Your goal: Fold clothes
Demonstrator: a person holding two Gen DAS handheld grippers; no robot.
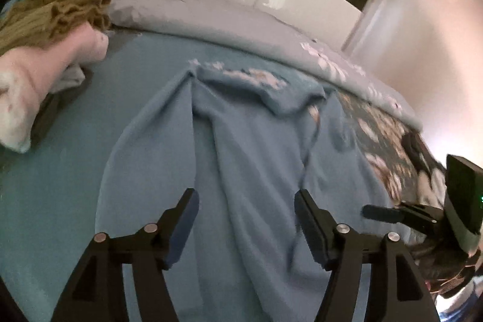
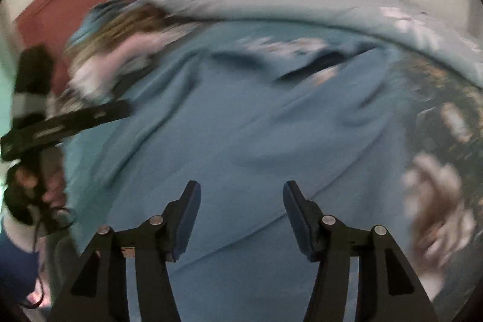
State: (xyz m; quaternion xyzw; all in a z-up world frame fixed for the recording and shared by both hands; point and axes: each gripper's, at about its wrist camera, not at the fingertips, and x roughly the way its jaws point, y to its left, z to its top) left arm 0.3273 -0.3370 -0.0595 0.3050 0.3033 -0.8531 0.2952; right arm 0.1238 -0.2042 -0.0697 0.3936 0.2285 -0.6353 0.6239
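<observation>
No brand names, labels or readable writing anywhere, just a tiny green light on the black box at about 3 o'clock in the left wrist view, too small to make out.

The blue garment [image 1: 241,141] lies rumpled across the blue bedsheet [image 1: 60,171], running from 6 o'clock up to dead centre, with a flowery edge at its far end. The left gripper [image 1: 246,213] hangs over it, jaws wide apart, nothing between them. Same for the right gripper [image 2: 241,207]: jaws spread wide and empty above the same cloth [image 2: 241,125].

At 10 o'clock in the left view there's a pile of clothes [image 1: 51,20], olive knit on top of something pink and white, its lower part cut off by the frame edge. A pale floral duvet [image 1: 211,14] runs across from 11 to 3 o'clock.

The right wrist view is badly motion-blurred. The pile is a smear at 10 o'clock, the dark floral fabric [image 2: 446,141] at 3 o'clock is mush, and the hand [image 2: 45,189] holding the other gripper at 9 o'clock is barely readable.
</observation>
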